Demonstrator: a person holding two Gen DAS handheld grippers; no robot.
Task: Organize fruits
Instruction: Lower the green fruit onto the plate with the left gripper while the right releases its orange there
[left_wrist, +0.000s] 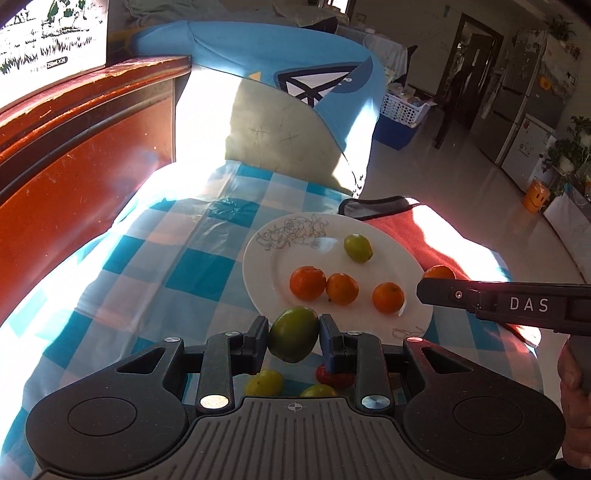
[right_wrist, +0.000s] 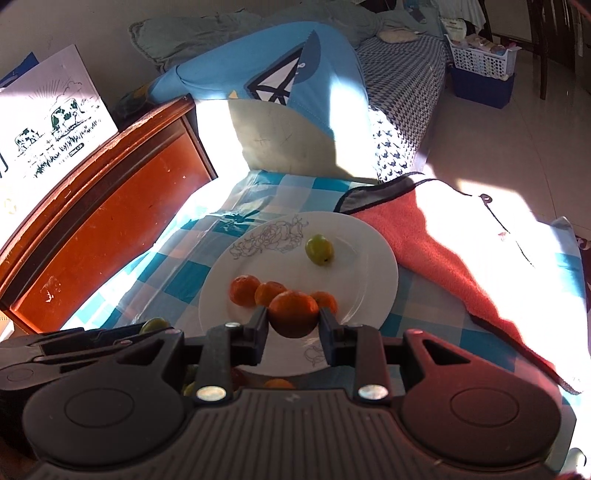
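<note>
Because each fruit is small, round, smooth-skinned and probably light, it could roll or squirt out of a loose pinch, so a grip across its widest middle looks safest. The green fruit (left_wrist: 293, 334) is clamped in the left gripper (left_wrist: 293, 338) at the near rim of the white plate (left_wrist: 266, 254). The right gripper (right_wrist: 293, 325) pinches a mandarin (right_wrist: 293, 317) over the plate's near part, beside three mandarins lying there.

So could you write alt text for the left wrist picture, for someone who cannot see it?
The left tongs grip a green fruit just short of a white plate on a blue checked cloth. The plate holds three small oranges and another green fruit. The right tongs reach in from the right, an orange behind their tip.
</note>
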